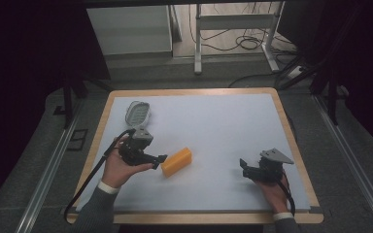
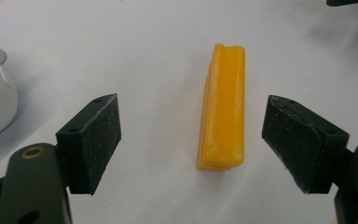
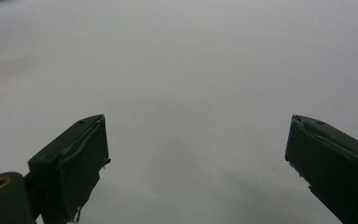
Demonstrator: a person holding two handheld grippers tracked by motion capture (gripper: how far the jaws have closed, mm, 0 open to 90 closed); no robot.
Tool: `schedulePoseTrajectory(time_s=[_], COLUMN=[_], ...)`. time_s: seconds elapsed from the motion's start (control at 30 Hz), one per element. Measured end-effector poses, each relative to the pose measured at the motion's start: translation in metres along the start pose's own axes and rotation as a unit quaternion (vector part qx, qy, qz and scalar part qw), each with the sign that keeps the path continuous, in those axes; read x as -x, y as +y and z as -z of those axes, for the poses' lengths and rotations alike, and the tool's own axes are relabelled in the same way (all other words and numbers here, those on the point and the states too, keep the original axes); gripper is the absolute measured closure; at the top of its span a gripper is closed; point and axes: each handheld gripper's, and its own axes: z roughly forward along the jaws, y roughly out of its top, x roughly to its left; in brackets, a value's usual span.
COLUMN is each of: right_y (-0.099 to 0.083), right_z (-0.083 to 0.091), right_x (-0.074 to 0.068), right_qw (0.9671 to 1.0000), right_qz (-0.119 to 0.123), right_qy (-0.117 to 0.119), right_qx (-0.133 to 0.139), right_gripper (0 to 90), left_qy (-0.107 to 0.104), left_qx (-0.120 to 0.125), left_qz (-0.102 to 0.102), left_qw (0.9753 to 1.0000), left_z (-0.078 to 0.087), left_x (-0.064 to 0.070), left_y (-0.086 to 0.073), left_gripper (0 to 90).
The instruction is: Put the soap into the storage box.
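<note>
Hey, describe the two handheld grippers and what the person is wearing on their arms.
Both the left gripper and right gripper are black with blocky fingers, each trailing a black cable and topped by a grey three-cornered plate. Sleeves are grey with white cuffs.

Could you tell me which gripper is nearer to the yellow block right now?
Left. The left gripper sits right at the yellow block, jaws open toward it; the right gripper is well off to its right.
</note>
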Motion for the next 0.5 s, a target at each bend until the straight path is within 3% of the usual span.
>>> schedulePoseTrajectory(time_s=[0.5], right_y=[0.000], right_z=[0.000], right_x=[0.000], right_qw=[1.0000], right_qz=[0.001], right_qy=[-0.001], right_qx=[0.000], right_gripper=[6.0], left_qy=[-0.016], left_qx=[-0.021], left_qz=[-0.012], left_qw=[0.9996], left_z=[-0.020], left_x=[0.011], left_y=[0.006], left_gripper=[20.4])
